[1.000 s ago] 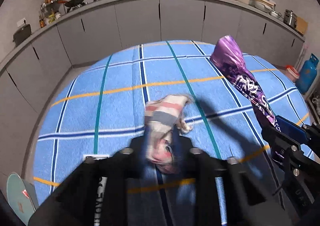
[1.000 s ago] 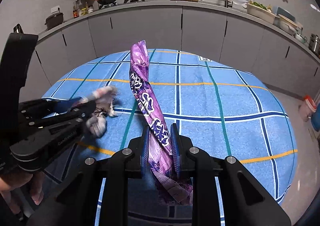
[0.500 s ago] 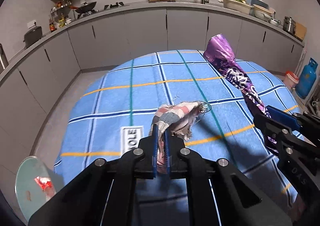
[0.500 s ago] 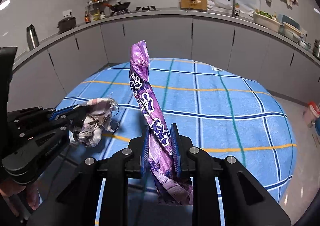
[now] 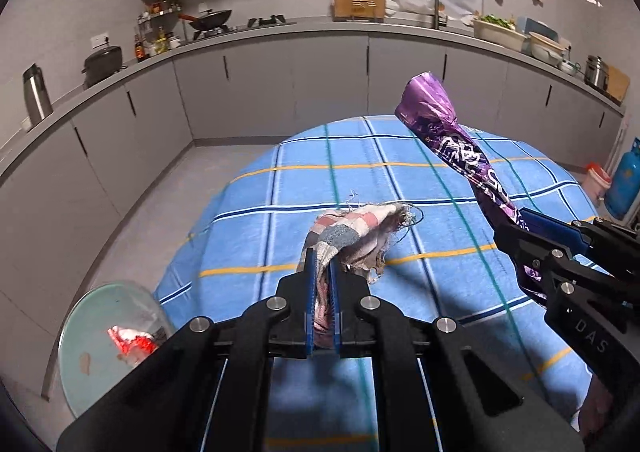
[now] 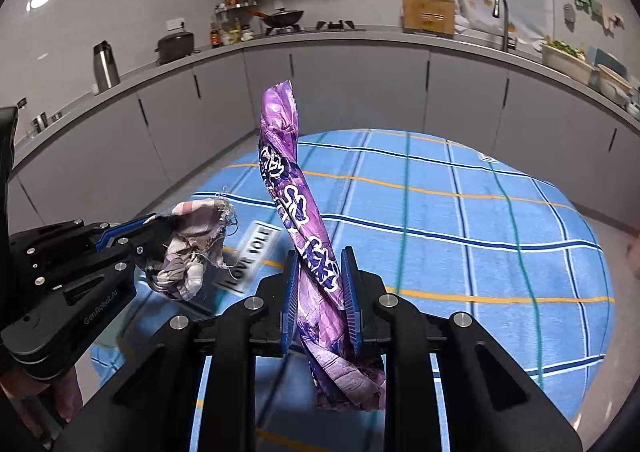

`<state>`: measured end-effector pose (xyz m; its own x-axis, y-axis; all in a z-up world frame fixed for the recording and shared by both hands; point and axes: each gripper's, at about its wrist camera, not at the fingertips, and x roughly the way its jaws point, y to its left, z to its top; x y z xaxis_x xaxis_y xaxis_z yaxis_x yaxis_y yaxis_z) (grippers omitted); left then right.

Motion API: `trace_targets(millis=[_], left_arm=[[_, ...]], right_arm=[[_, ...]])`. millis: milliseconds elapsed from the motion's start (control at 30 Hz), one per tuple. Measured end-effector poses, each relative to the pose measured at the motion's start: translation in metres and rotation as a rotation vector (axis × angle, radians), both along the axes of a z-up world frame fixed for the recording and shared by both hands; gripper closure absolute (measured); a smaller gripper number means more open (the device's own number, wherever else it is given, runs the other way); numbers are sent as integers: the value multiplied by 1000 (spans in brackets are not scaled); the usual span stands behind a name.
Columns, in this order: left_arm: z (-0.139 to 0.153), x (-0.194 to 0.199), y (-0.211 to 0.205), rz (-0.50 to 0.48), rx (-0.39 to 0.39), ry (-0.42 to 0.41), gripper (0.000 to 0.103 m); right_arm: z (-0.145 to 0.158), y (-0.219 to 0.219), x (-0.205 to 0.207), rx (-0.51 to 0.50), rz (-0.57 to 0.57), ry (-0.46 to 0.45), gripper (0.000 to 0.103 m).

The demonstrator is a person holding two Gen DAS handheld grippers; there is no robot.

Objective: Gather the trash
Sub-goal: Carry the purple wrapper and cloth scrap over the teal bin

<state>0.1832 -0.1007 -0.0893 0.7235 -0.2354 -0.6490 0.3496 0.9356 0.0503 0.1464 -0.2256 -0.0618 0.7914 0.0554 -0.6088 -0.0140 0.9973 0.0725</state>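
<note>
My left gripper (image 5: pixel 321 272) is shut on a frayed checked cloth scrap (image 5: pixel 352 232), pink, white and grey, held up over the near left part of the round table. In the right wrist view the same scrap (image 6: pixel 188 248) hangs from the left gripper (image 6: pixel 152 236) at the left. My right gripper (image 6: pixel 320 272) is shut on a long twisted purple snack wrapper (image 6: pixel 292 187), which sticks up and forward from the jaws; its crumpled end hangs below them. The left wrist view shows that wrapper (image 5: pixel 452 139) rising from the right gripper (image 5: pixel 516 228) at the right.
A round table with a blue checked cloth (image 5: pixel 400 179) fills the middle. A pale green bin (image 5: pixel 108 340) holding red and white litter stands on the floor at the lower left. Grey kitchen cabinets (image 5: pixel 280 91) curve behind; a blue gas cylinder (image 5: pixel 624 179) stands far right.
Both grippers have risen and pulled back leftward from the table with their loads. The left jaws have closed tighter on the cloth scrap, and the bin has come into fuller view.
</note>
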Motion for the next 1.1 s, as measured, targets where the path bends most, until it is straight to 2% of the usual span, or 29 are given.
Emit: trace_targets(millis=[467, 1100], left_arm=[[21, -17, 87, 146, -23, -39, 98], [24, -24, 183, 333, -21, -46, 99]], right_arm=[[20, 80, 12, -1, 162, -29, 81], [30, 173, 24, -3, 359, -43, 81]])
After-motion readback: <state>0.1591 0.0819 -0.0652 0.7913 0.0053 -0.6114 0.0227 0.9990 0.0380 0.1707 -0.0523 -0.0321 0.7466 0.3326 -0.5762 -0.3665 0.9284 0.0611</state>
